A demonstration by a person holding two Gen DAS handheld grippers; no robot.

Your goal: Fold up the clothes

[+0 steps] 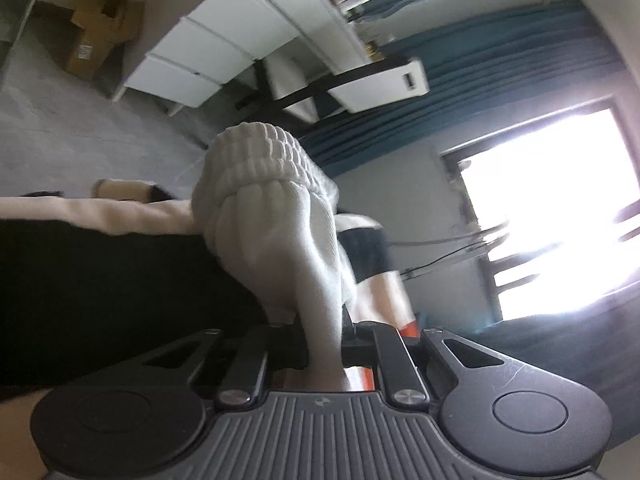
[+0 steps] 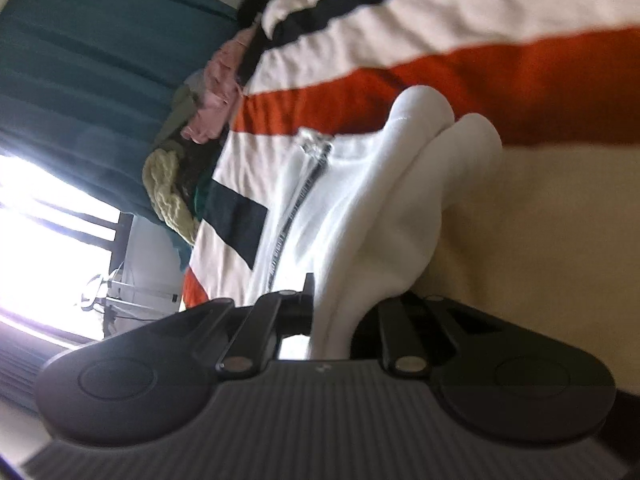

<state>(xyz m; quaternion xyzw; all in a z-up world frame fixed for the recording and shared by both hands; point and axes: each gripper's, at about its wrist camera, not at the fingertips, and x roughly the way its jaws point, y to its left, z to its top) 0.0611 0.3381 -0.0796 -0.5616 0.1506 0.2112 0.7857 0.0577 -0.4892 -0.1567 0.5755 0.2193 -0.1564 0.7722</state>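
Observation:
A white zip-up garment is held by both grippers. In the left wrist view my left gripper point(image 1: 323, 332) is shut on the garment's ribbed hem point(image 1: 260, 168), which bunches up in front of the camera. In the right wrist view my right gripper point(image 2: 332, 312) is shut on a thick fold of the white garment point(image 2: 384, 208); its silver zipper point(image 2: 298, 200) runs beside the fold. The fingertips of both grippers are hidden in the cloth. The garment lies over a bedspread point(image 2: 440, 68) striped in orange, cream and black.
A pile of other clothes point(image 2: 188, 136), pink, green and knitted cream, lies at the bed's far side by the teal curtain point(image 2: 80, 60). A white drawer unit point(image 1: 208, 52), cardboard boxes point(image 1: 100, 24) and a bright window point(image 1: 552, 216) show in the left wrist view.

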